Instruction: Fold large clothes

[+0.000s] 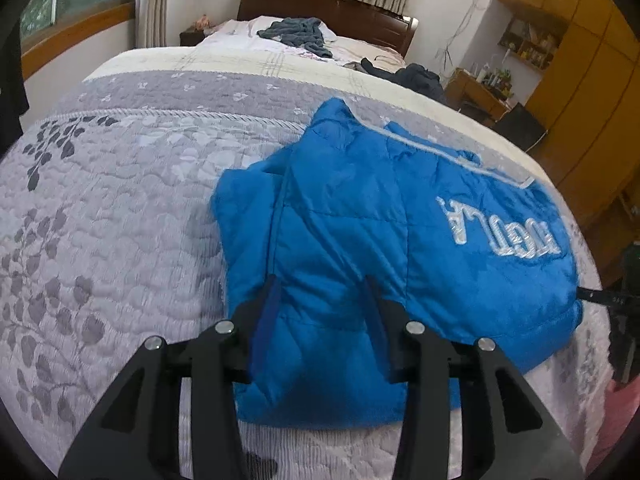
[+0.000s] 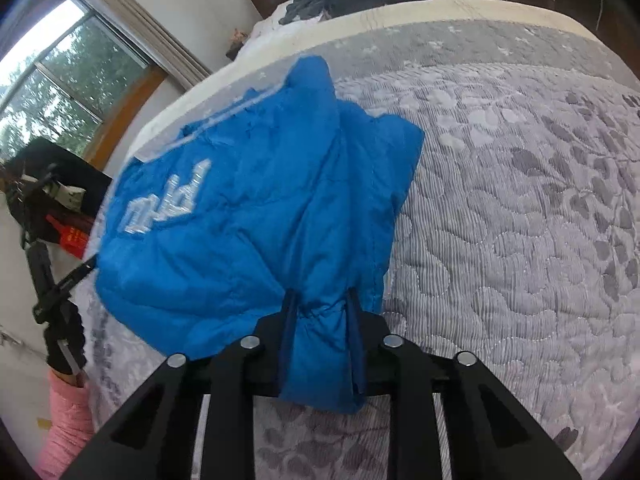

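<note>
A blue puffy jacket (image 1: 360,220) with white lettering lies folded on the grey floral quilt (image 1: 120,220). My left gripper (image 1: 324,292) is shut on the jacket's thick near edge, with padded fabric filling the space between its fingers. In the right wrist view the same jacket (image 2: 240,220) rests on the quilt (image 2: 520,220). There my right gripper (image 2: 321,300) is shut on a bunched fold at its near corner. Each gripper shows at the edge of the other's view: the left gripper (image 2: 60,284) and the right gripper (image 1: 608,300).
Dark clothes (image 1: 298,34) are heaped near the wooden headboard (image 1: 320,4), and more dark clothes (image 1: 416,76) lie at the bed's right side. A wooden wardrobe (image 1: 580,80) stands to the right. A pink sleeve (image 2: 64,420) shows beside the bed. Bare quilt spreads left of the jacket.
</note>
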Demonstrator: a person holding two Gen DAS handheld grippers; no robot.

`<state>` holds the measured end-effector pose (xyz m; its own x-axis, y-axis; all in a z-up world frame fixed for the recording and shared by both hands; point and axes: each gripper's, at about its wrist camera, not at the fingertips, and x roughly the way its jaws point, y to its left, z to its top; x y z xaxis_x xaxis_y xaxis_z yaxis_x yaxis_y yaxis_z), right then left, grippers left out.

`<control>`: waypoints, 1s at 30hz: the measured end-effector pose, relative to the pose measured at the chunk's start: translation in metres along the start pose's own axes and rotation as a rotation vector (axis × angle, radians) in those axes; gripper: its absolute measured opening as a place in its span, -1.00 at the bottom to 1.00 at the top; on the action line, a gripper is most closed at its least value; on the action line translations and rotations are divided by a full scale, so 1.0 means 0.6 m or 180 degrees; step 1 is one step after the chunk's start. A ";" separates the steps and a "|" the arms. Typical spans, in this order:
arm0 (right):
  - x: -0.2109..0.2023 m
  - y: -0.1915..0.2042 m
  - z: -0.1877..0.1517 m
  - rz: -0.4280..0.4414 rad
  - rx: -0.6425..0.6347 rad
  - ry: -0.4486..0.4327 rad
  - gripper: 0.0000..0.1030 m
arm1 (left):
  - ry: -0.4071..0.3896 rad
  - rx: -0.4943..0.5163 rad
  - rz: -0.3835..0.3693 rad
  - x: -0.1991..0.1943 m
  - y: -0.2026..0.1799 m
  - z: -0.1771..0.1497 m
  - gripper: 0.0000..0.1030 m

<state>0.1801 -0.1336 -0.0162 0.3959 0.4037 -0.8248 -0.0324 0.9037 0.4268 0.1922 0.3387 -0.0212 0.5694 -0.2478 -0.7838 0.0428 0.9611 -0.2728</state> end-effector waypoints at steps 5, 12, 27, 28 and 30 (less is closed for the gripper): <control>-0.054 -0.016 0.001 0.0317 0.0082 -0.0256 0.37 | -0.0131 -0.0099 -0.0156 -0.055 0.030 0.005 0.48; -0.052 -0.068 0.017 0.0642 0.0333 -0.0239 0.56 | 0.0038 -0.0329 -0.0520 -0.042 0.087 0.009 0.56; 0.064 -0.096 0.058 0.1057 0.0415 -0.0060 0.64 | 0.0527 -0.0488 -0.1072 0.092 0.089 0.031 0.61; 0.069 -0.089 0.060 0.1077 0.0400 -0.0036 0.62 | 0.0563 -0.0514 -0.1204 0.104 0.083 0.034 0.61; 0.086 -0.071 0.069 0.1106 0.0343 0.0011 0.56 | 0.0563 -0.0566 -0.1240 0.119 0.076 0.039 0.62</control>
<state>0.2396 -0.1569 -0.0614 0.3752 0.6849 -0.6247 -0.0676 0.6923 0.7184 0.2542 0.3677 -0.0763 0.3893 -0.6181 -0.6829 0.0755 0.7604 -0.6451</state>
